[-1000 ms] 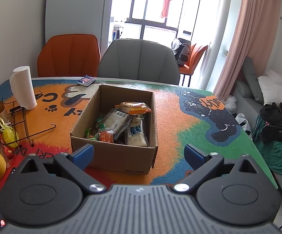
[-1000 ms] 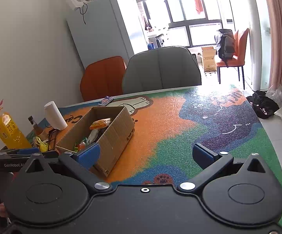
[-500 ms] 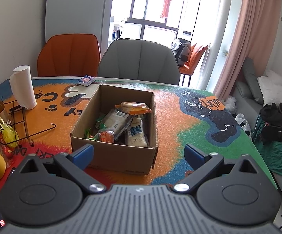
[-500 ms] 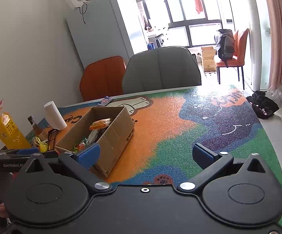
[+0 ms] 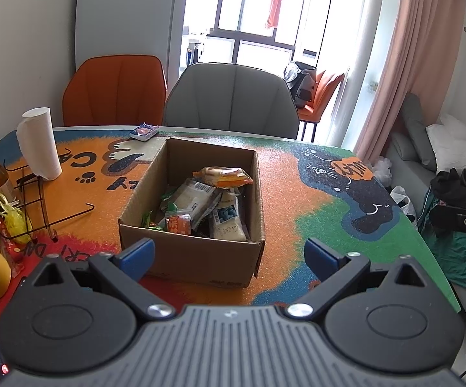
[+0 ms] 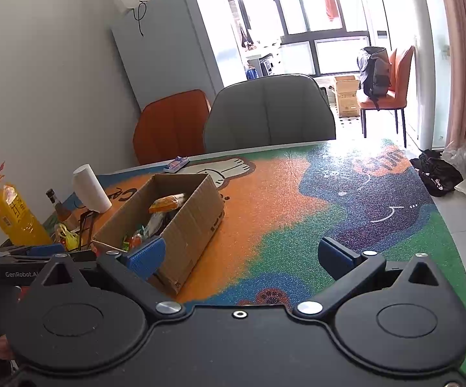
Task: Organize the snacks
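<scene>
Right now the snacks (image 5: 200, 206) lie heaped inside the open cardboard box (image 5: 155, 193) near the middle of the tabletop (image 5: 297, 206), an orange packet (image 5: 223, 175) resting on top toward the box's 12 o'clock wall. One small blue packet (image 5: 144, 131) sits outside, on the tabletop at about 11 o'clock from the box, near the far edge. The left gripper (image 5: 229, 254) hangs just short of the box's near wall, its fingers spread wide and empty. The right gripper (image 6: 242, 254) hovers off to the 3 o'clock side over bare tabletop, its fingers wide and empty too.

This would fit either a box just filled or a box about to be sorted out, so I would not name the move.

Whichever packet gets handled, some care pays. The wrappers look slick and crinkly, so close on a flat middle or sealed seam, not a puffed corner. Come down from above to clear the box walls. The pile is loose, so lift slowly lest neighbours drag along.
</scene>
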Demonstrator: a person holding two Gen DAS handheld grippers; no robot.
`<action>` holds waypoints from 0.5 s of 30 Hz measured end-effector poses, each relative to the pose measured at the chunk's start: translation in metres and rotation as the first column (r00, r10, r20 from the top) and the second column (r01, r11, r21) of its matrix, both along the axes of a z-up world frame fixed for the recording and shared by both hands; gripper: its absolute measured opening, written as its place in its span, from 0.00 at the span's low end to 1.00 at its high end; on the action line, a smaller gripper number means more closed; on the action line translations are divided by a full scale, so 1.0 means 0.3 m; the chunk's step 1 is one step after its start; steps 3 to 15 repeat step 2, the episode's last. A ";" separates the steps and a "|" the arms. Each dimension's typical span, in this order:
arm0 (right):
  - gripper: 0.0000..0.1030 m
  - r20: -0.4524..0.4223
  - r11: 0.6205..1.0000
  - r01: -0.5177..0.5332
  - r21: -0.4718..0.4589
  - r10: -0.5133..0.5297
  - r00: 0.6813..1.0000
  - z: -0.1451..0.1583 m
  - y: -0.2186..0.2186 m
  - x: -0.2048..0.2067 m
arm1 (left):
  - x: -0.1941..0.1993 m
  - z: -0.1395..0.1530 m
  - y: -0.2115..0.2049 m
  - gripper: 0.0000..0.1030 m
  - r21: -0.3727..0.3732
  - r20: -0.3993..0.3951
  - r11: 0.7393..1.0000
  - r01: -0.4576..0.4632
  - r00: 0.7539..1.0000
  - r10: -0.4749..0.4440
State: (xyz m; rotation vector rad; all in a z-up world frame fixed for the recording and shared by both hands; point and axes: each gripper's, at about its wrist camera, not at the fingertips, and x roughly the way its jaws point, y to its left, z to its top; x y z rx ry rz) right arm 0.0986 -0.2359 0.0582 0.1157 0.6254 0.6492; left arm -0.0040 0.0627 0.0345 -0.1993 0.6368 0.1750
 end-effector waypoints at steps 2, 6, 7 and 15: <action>1.00 0.000 1.000 -0.003 0.001 0.003 1.000 0.000 0.003 0.002 | 0.002 0.001 0.001 0.96 -0.001 -0.001 1.000 -0.003 1.000 0.003; 1.00 0.000 1.000 -0.003 0.001 0.003 1.000 0.000 0.003 0.002 | 0.002 0.001 0.001 0.96 -0.001 -0.001 1.000 -0.003 1.000 0.003; 1.00 0.000 1.000 -0.003 0.001 0.003 1.000 0.000 0.003 0.002 | 0.002 0.001 0.001 0.96 -0.001 -0.001 1.000 -0.003 1.000 0.003; 1.00 0.000 1.000 -0.003 0.001 0.003 1.000 0.000 0.003 0.002 | 0.002 0.001 0.001 0.96 -0.001 -0.001 1.000 -0.003 1.000 0.003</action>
